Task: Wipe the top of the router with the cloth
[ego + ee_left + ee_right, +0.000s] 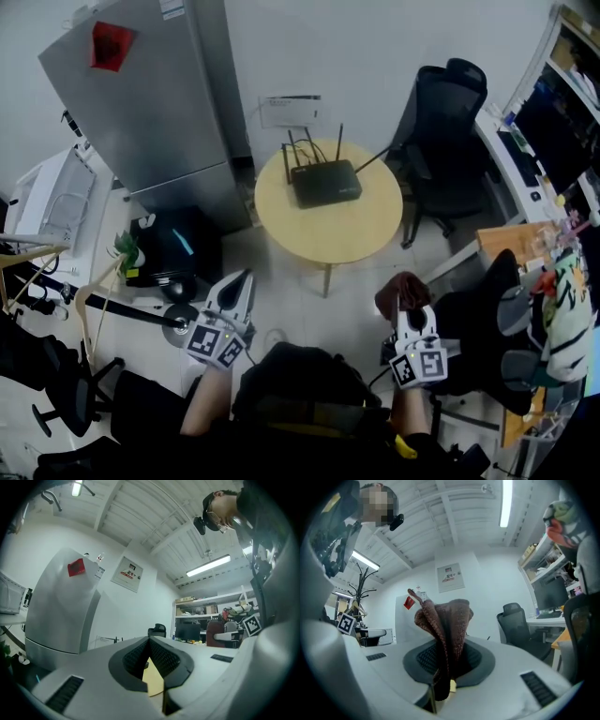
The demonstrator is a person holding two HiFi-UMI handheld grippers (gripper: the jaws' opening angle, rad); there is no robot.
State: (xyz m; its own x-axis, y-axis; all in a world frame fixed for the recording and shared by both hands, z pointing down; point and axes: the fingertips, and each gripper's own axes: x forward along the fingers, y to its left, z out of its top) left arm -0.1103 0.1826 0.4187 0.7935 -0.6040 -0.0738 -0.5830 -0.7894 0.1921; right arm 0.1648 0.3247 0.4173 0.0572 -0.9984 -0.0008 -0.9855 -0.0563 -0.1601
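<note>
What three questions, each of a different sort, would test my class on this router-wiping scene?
1. True or false: the cloth lies on the router.
2. What is between the jaws of the left gripper? A: the cloth. B: nothing. C: an antenna.
3. What does the router stand on?

Key: 1 false, the right gripper holds the cloth, well short of the router. 2 B, the jaws are shut with nothing between them. 3 the round table.
</note>
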